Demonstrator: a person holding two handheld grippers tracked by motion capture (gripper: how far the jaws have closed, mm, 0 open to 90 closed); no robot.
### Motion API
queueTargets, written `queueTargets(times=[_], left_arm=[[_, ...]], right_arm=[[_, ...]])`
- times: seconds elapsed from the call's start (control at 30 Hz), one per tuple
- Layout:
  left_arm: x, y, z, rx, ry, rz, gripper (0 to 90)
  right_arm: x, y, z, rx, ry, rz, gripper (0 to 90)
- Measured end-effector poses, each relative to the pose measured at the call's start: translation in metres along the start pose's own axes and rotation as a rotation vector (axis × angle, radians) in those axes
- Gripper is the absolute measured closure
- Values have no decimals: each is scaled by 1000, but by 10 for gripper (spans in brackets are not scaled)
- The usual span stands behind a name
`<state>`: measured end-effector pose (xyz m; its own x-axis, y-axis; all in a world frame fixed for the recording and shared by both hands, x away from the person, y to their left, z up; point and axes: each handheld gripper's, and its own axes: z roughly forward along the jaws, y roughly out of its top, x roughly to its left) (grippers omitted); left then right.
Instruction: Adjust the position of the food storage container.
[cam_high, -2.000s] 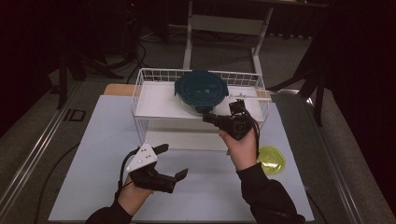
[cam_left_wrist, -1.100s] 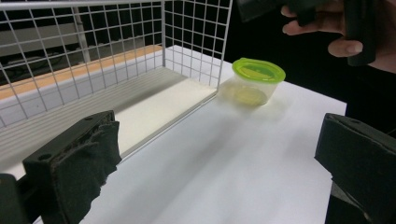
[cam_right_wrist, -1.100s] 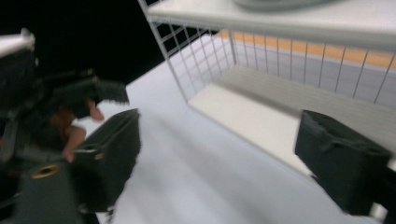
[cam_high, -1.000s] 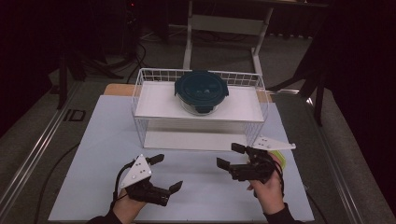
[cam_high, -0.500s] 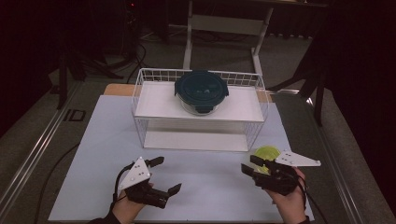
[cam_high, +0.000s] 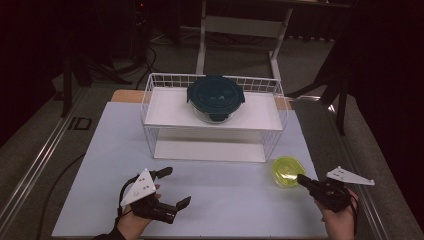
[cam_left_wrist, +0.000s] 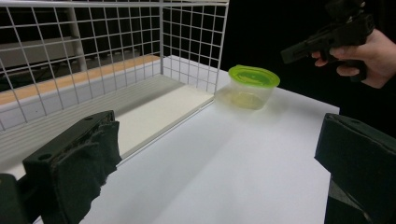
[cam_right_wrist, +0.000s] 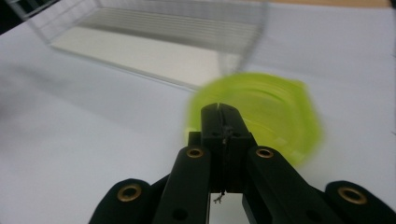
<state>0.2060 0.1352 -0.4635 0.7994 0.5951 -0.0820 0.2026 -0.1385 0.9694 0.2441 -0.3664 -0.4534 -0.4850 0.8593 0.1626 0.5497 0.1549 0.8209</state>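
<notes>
R tool (cam_high: 302, 179) fully closed, nothing between pads: jaws pressed flat together in right gripper view, having just been closing. Tip pointing at green-lidded container (cam_high: 286, 171), just beside its lid edge in high view; contact can't be confirmed, right gripper view blurred. Held in R hand (cam_high: 340, 217) at near-right corner of worktop (cam_high: 100, 165).

Green-lidded container: small, clear body w/ lime lid, upright on worktop, just off the front-right corner of wire rack (cam_high: 150, 107). Lid on. In left gripper view (cam_left_wrist: 250, 84) sitting near the rack's mesh corner, w/ R tool (cam_left_wrist: 299, 49) above and to the right of it, not touching from that angle.

L tool (cam_high: 177, 187) open, jaws wide apart, empty. Held low over worktop near-left, well apart from the container. L hand (cam_high: 132, 220) at bottom edge.

Wire rack: white mesh, two levels, mid-worktop. Upper shelf carrying round glass container w/ dark teal lid (cam_high: 216, 97), lid clipped on, roughly centred. Lower shelf board bare under it.
</notes>
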Motion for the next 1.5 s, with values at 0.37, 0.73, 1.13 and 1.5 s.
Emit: queueTargets(times=[0.37, 0.73, 1.13, 1.5], left_arm=[[-1, 4, -1, -29, -3, 5, 4], [0, 4, -2, -39, 0, 4, 4], [-2, 2, 0, -28, -7, 10, 4], [-2, 2, -1, -30, -7, 13, 4]], right_arm=[[-53, -28, 19, 42, -127, 105, 900], [-64, -39, 48, 79, -105, 158, 900], [-48, -43, 58, 106, -48, 121, 900], [-66, -36, 72, 111, -60, 146, 900]])
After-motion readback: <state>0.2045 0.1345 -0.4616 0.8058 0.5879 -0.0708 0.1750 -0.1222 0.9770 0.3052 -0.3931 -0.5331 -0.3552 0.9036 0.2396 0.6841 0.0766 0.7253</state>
